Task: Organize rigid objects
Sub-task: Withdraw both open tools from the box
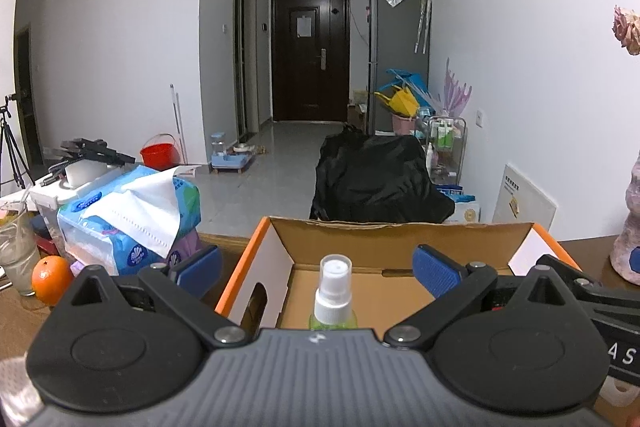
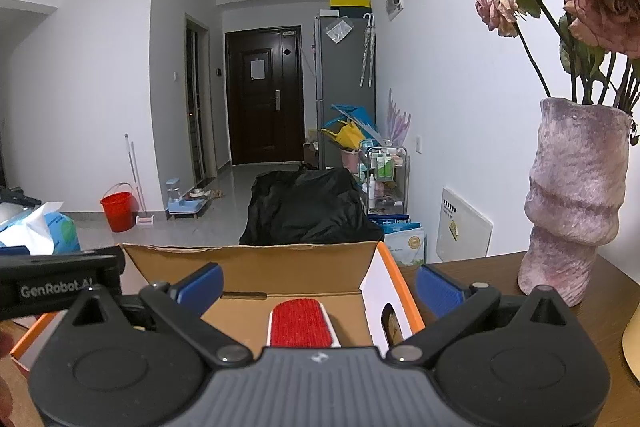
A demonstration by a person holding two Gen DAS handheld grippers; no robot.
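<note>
Our left tongs (image 1: 316,267) spread above a spray bottle (image 1: 333,297) inside the box (image 1: 260,259), our right tongs (image 2: 318,287) spread over a red brush (image 2: 303,323) in the box.

You face white walls (image 1: 120,47) and a grey tiled floor (image 1: 288,155) running to a dark door (image 1: 310,55). A grey fridge (image 1: 398,55) stands right of it, a red bucket (image 1: 159,155) left, a black-covered chair (image 1: 376,179) nearer you.

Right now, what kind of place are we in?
Most likely a lived-in apartment: a dark front door down the hall, a fridge beside it, and a vase of roses on the table.
</note>
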